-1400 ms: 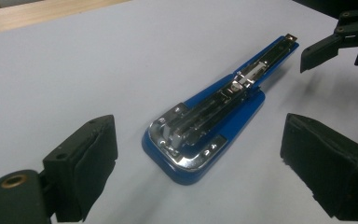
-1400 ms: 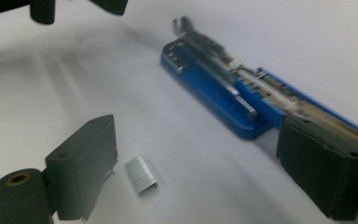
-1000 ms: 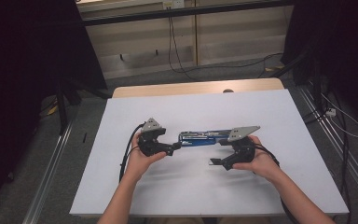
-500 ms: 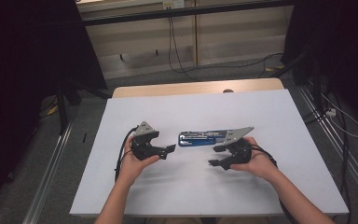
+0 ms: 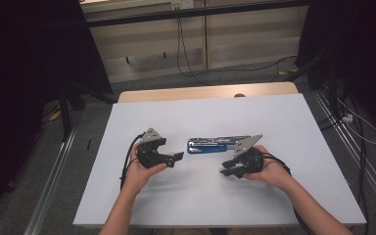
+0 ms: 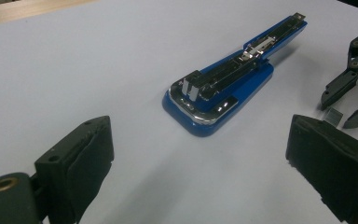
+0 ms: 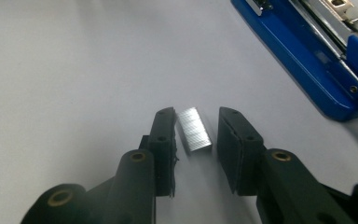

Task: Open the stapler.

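- Presently, high view: white table sheet (image 5: 196, 196) fills the lower middle of the frame, a strip of bare wooden tabletop (image 5: 176, 93) above its top edge.
- Blue plastic stapler with its metal staple channel swung open (image 5: 213, 144) lies flat at the centre of the sheet, long axis running left to right across the frame.
- Left gripper (image 5: 176, 157) sits left of centre, held in a hand, tips pointing right toward the stapler's left end, near it but apart.
- Left gripper view: its two black padded jaws stand wide apart at the lower corners, nothing between them; the stapler (image 6: 228, 86) lies ahead at centre frame, untouched.
- Right gripper (image 5: 227, 170) sits just below the stapler's right half, tips pointing left.
- Right gripper view: a small silver block of metal staples (image 7: 194, 129) rests on the sheet between the jaws, middle of frame. Jaws have just been closing in on it; left pad looks touching or nearly so, a narrow gap shows at the right pad, so not yet pinched.
- Same staple block (image 6: 333, 115) shows at right edge of left gripper view, by the right gripper's tips.
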The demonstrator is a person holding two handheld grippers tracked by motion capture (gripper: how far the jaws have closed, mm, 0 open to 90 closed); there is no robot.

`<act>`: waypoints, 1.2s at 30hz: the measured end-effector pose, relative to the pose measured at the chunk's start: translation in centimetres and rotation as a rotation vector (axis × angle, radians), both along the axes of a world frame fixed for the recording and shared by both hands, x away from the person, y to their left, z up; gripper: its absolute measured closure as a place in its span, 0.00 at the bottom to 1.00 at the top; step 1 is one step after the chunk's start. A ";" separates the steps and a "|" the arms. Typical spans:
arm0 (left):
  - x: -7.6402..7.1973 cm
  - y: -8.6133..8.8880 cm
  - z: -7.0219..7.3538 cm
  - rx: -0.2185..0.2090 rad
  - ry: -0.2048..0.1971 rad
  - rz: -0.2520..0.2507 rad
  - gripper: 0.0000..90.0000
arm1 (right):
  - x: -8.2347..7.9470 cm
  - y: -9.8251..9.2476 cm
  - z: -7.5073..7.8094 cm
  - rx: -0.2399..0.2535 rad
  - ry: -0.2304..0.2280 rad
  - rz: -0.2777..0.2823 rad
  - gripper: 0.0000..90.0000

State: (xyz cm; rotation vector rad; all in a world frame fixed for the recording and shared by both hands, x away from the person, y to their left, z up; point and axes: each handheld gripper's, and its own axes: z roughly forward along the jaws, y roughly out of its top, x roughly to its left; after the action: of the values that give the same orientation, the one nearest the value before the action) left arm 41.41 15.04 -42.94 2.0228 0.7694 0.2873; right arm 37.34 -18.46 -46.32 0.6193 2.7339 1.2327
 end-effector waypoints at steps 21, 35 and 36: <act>-0.3 0.9 0.4 -0.017 -0.002 0.022 0.09 | 0.2 0.4 0.9 -0.013 -0.015 0.052 0.88; -0.3 0.9 0.3 -0.018 0.008 0.029 0.09 | 0.4 -0.4 2.1 0.006 -0.019 0.041 0.88; -0.3 0.9 0.3 -0.014 0.007 0.029 0.09 | 0.4 -0.5 2.2 0.007 -0.019 0.039 0.88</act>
State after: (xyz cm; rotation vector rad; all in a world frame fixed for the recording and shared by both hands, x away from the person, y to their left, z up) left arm 41.09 15.92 -42.66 2.0013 0.8037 0.2913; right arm 37.71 -18.91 -44.17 0.5544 2.7406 1.2500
